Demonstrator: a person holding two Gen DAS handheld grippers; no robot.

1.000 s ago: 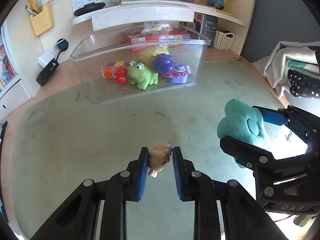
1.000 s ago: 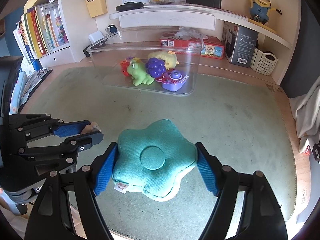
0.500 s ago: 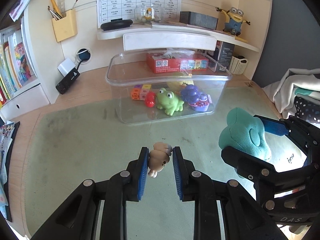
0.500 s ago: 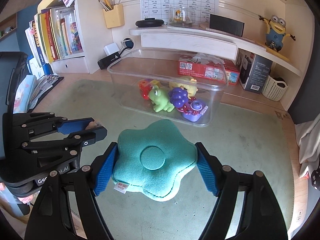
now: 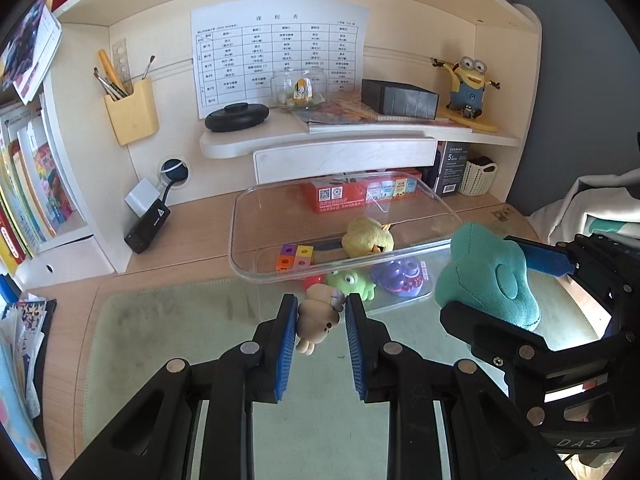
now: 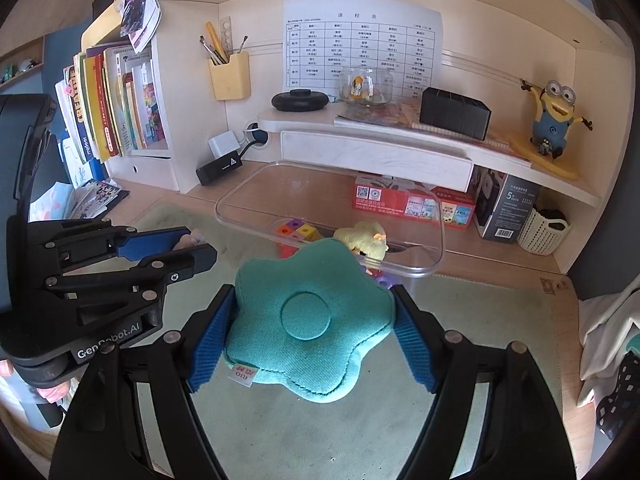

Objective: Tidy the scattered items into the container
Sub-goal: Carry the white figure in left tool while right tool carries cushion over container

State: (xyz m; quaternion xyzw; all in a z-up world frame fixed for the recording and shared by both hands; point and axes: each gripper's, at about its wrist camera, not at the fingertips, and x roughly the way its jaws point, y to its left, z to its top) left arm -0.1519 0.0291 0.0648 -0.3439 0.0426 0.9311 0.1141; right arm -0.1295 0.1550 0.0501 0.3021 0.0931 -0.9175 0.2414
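Note:
My left gripper [image 5: 318,316] is shut on a small beige plush figure [image 5: 318,318], held in the air above the green mat. My right gripper [image 6: 310,324] is shut on a teal flower-shaped cushion [image 6: 306,320], also lifted; the same cushion [image 5: 488,280] and gripper show at the right of the left wrist view. Just beyond both stands the clear plastic container [image 5: 240,236], [image 6: 438,248]. Inside it lie a yellow plush chick [image 5: 368,236], coloured cubes [image 5: 294,256], a green frog [image 5: 352,282] and a purple toy [image 5: 398,276]. The left gripper [image 6: 200,248] appears at the left of the right wrist view.
A green desk mat [image 5: 168,332] covers the desk front. Behind the container are a red box [image 5: 360,194], a black adapter [image 5: 148,224], a white basket [image 6: 542,230] and a shelf with a Minion figure [image 6: 556,120]. Books [image 6: 112,108] stand at left; folded cloth [image 5: 592,208] lies at right.
Both grippers have risen with their toys and come closer to the container, whose rim now lies below eye line with its open top showing. Neither grip has altered.

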